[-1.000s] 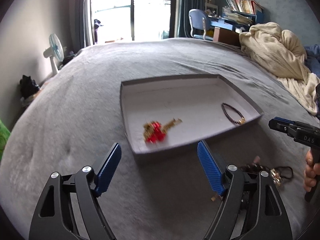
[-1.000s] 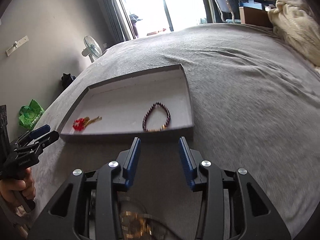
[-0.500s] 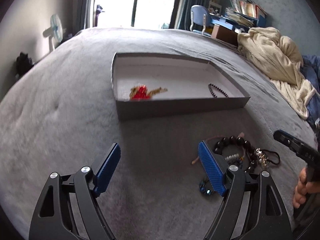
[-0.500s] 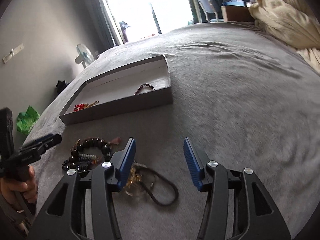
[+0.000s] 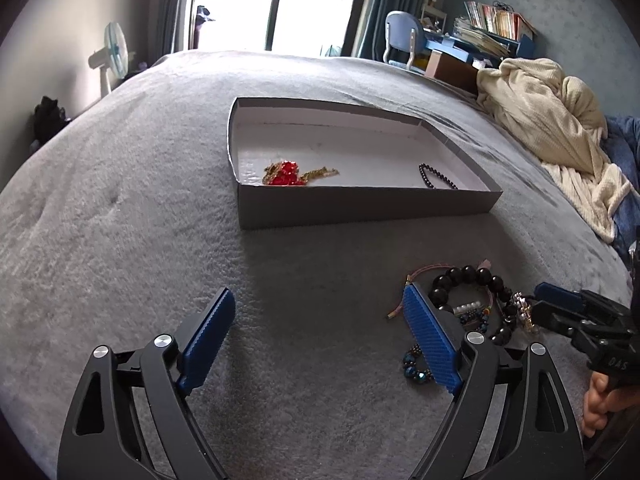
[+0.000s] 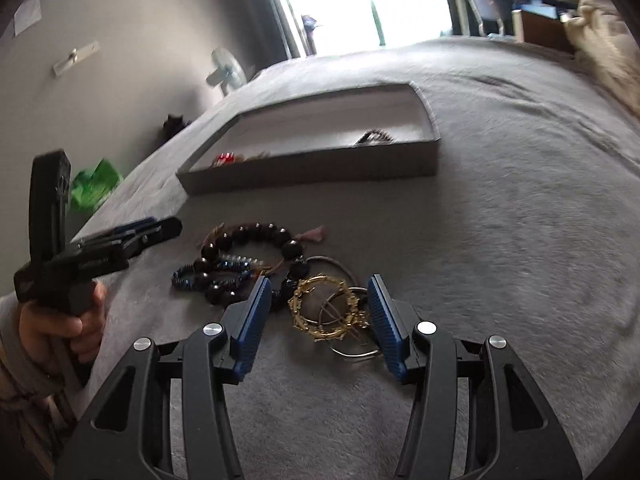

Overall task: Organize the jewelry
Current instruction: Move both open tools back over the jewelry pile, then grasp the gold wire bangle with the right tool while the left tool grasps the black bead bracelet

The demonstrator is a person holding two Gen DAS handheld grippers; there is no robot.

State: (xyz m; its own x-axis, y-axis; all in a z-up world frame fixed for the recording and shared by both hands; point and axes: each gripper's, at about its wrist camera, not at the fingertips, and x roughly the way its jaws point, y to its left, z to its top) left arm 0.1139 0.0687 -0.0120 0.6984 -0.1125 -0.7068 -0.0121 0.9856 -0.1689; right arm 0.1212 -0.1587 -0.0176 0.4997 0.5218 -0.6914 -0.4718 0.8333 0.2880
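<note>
A grey tray on the bed holds a red-and-gold piece and a dark beaded bracelet. In front of it lies a jewelry pile: a large black bead bracelet, blue beads and gold bangles. My right gripper is open low over the pile, the gold bangles lying between its fingers without the pads touching them. My left gripper hovers left of the pile, its jaws opening with only bedding between them. Its right finger hides part of the pile.
The grey bedspread spreads wide to the left of the tray. A cream blanket is heaped at the right. A fan and a green bag stand beyond the bed's left edge. A hand holds the left gripper.
Both grippers drew back from the tray and sank toward the pile. The right jaws spread wider and now straddle the gold bangles. The left jaws opened slightly more.
</note>
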